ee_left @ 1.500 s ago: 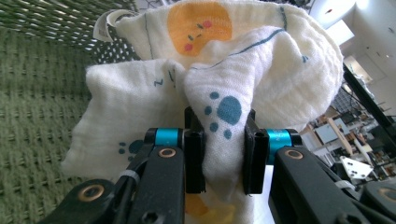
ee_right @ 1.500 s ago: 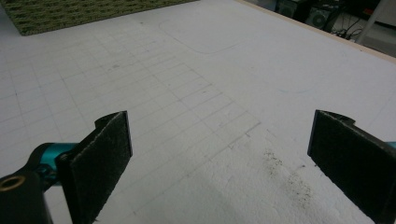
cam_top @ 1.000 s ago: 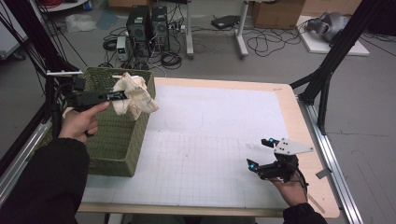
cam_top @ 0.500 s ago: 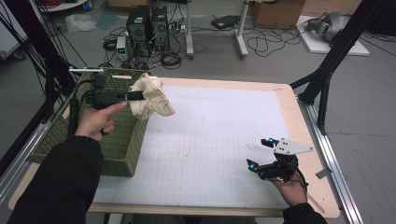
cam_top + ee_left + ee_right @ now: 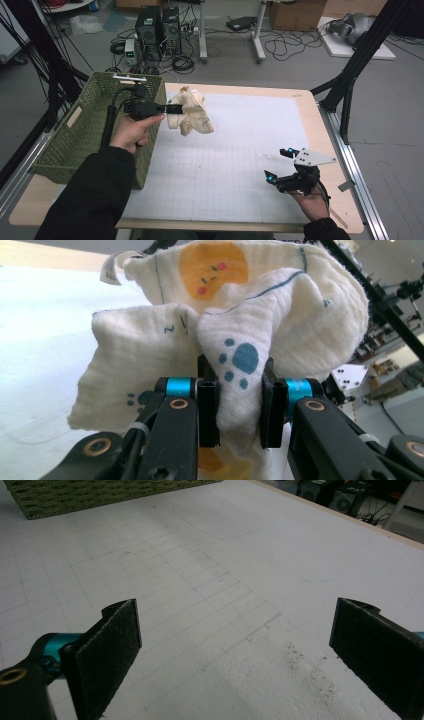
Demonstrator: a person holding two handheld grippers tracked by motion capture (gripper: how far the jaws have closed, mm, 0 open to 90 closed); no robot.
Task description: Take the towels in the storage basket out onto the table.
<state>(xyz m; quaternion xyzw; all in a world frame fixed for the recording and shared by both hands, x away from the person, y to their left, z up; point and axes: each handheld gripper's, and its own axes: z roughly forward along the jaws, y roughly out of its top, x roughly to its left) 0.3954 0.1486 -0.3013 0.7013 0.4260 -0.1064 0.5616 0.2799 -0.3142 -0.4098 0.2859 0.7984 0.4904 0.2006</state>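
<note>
Cloth [image 5: 192, 116] moved right since earlier frame, out from over green wicker basket [image 5: 85, 135], now hanging above white gridded mat [image 5: 240, 150] on counter [image 5: 320, 130] just beside basket's right rim. Left gripper [image 5: 172, 108] shifted right too, fingers [image 5: 208, 412] pinching a bunched fold of cloth. Cream muslin, crumpled, teal paw prints, orange round face patch, small label at top edge. Right gripper [image 5: 280, 165] unchanged near right front of mat, fingers [image 5: 107, 650] spread wide, holding nothing.
</note>
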